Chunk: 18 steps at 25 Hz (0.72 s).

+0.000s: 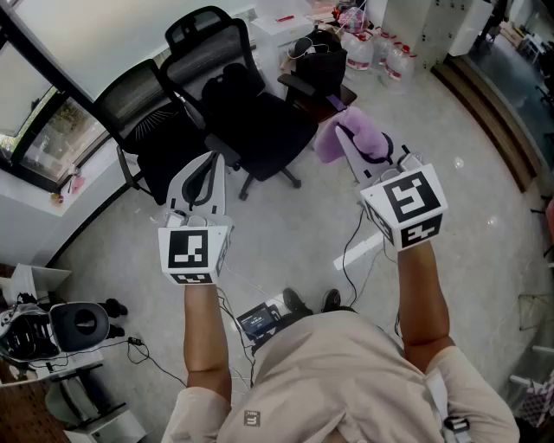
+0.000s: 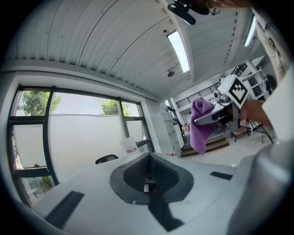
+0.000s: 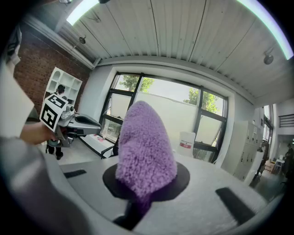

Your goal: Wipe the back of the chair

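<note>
Two black mesh-backed office chairs stand ahead in the head view: the nearer chair [image 1: 260,121] with its mesh back [image 1: 208,43] behind the seat, and a second chair [image 1: 143,112] to its left. My left gripper [image 1: 208,169] is raised short of both chairs, touching neither, its jaws shut on nothing [image 2: 149,176]. My right gripper [image 1: 357,143] is held to the right of the nearer chair, shut on a fluffy purple cloth [image 1: 333,138]. That cloth [image 3: 144,147] covers the jaw tips in the right gripper view and hangs from the right gripper in the left gripper view [image 2: 200,124].
A window wall [image 1: 52,130] runs behind the chairs. A white table [image 1: 286,22] and water jugs [image 1: 381,52] stand at the back. Cables [image 1: 355,251] and a small dark box [image 1: 258,320] lie on the floor by my feet. A wooden step [image 1: 493,112] is at right.
</note>
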Available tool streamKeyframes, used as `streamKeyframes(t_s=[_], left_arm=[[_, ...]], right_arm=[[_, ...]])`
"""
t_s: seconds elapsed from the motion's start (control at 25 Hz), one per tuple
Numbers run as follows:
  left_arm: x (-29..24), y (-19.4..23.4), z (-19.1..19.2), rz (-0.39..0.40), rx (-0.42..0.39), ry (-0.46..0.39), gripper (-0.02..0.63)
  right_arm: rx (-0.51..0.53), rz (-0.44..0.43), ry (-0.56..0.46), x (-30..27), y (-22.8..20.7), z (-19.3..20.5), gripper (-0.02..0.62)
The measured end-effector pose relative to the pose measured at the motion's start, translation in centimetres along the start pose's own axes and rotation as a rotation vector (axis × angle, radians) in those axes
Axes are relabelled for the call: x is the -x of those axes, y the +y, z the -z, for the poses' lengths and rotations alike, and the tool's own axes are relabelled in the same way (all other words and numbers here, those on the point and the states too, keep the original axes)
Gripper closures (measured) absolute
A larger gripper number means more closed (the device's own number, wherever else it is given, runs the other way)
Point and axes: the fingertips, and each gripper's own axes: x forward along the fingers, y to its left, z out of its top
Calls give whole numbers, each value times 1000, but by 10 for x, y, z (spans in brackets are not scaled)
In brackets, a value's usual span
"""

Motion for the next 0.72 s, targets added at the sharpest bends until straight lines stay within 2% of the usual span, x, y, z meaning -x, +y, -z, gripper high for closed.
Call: streamKeyframes(t_s=[0.72], left_arm=[[-5, 15, 9, 8, 6, 5, 600]], right_arm=[[-6, 4, 14, -17, 6, 1, 581]])
